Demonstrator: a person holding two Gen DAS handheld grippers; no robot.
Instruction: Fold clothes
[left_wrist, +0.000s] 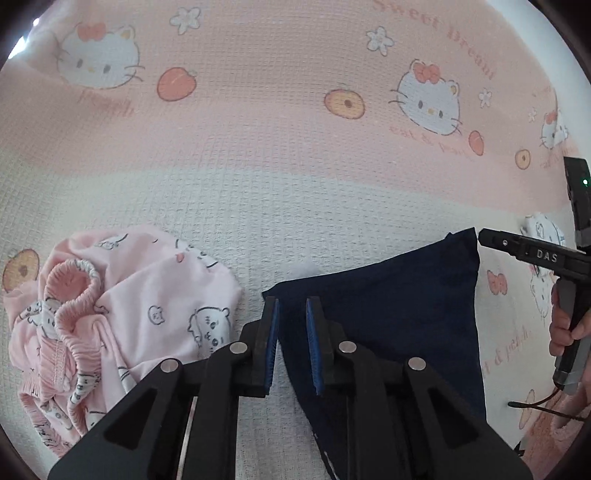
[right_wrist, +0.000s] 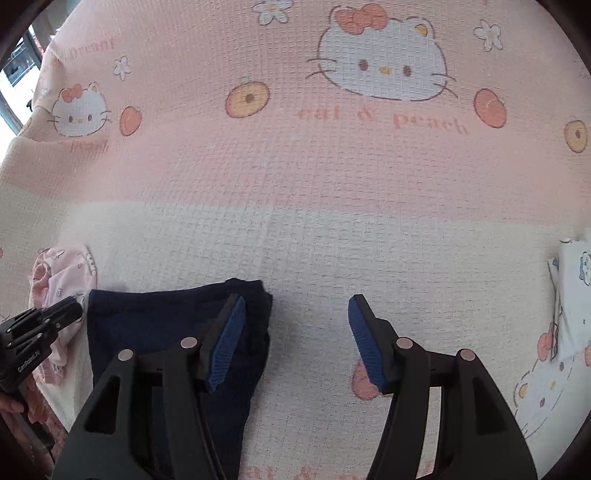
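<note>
- The navy garment (left_wrist: 388, 314) lay flat on the blanket (left_wrist: 295, 147), a pink and cream waffle cloth printed with cartoon cats and peaches.
- The left gripper (left_wrist: 292, 325) hung over the garment's left edge, its blue-padded fingers (left_wrist: 272, 343) a narrow gap apart, with nothing seen pinched between them.
- In the left wrist view the right gripper (left_wrist: 480, 236) reached in from the right, its tip just beside the garment's far right corner; a hand (left_wrist: 565, 332) held its handle.
- In the right wrist view the right gripper's fingers (right_wrist: 227, 343) stood wide apart, the left one above the garment's right edge, the right one over bare blanket.
- A crumpled pink pyjama piece (left_wrist: 110, 314) with an elastic waistband sat just left of the navy garment, near it; whether the two touched could not be told.
- A white printed cloth (right_wrist: 572, 295) lay at the far right edge of the blanket, well apart from the garment.
</note>
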